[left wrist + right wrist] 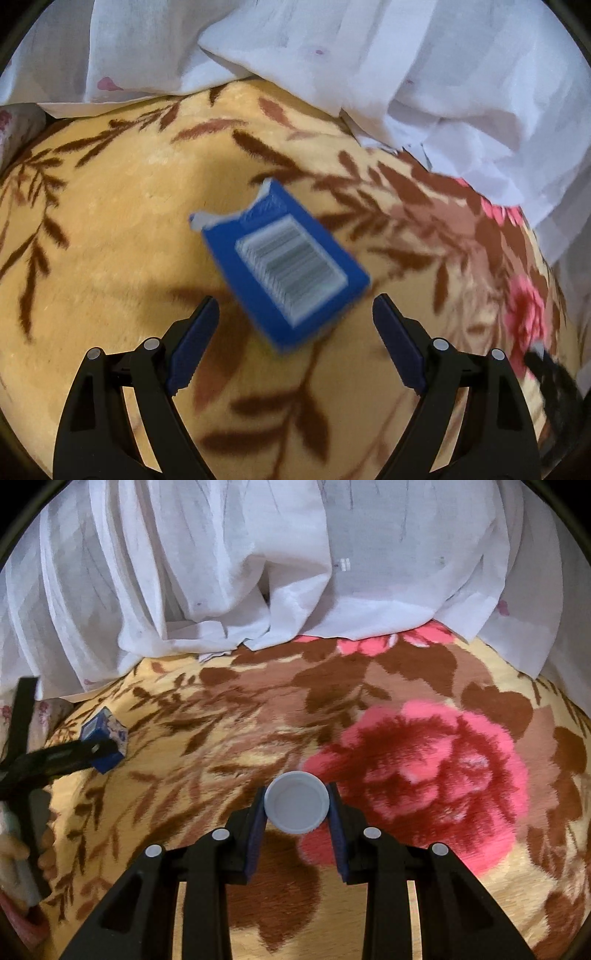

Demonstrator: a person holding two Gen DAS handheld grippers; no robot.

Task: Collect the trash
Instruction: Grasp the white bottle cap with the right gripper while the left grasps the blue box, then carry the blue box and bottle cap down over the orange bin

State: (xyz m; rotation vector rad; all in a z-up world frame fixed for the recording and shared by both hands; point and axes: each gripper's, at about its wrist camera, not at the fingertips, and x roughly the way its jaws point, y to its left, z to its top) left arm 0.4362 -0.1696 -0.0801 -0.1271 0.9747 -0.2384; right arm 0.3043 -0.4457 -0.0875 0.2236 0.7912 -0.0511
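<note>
A plush yellow blanket (207,849) w/ brown leaves and a big pink flower covered the bed; a white sheer curtain (229,572) hung along the far side.

The left gripper (293,334) was spread wide, holding nothing. A blue carton (284,266), torn at its far end w/ barcode facing up, lay on the blanket just ahead of and between the fingers, not touching either pad as far as the blurred left wrist view showed. From the right wrist view the same carton sat far left, w/ the left tool reaching in beside it.

The right gripper (297,805) was closed down on a small grey bottle cap (296,802), pinched edge-on between the blue pads and held over the blanket.

Progress, by my read: one piece (cap) was picked up but not yet binned; the carton was lined up but not yet gripped. No bin or bag in either view, so drop-off prob. remained for both.
</note>
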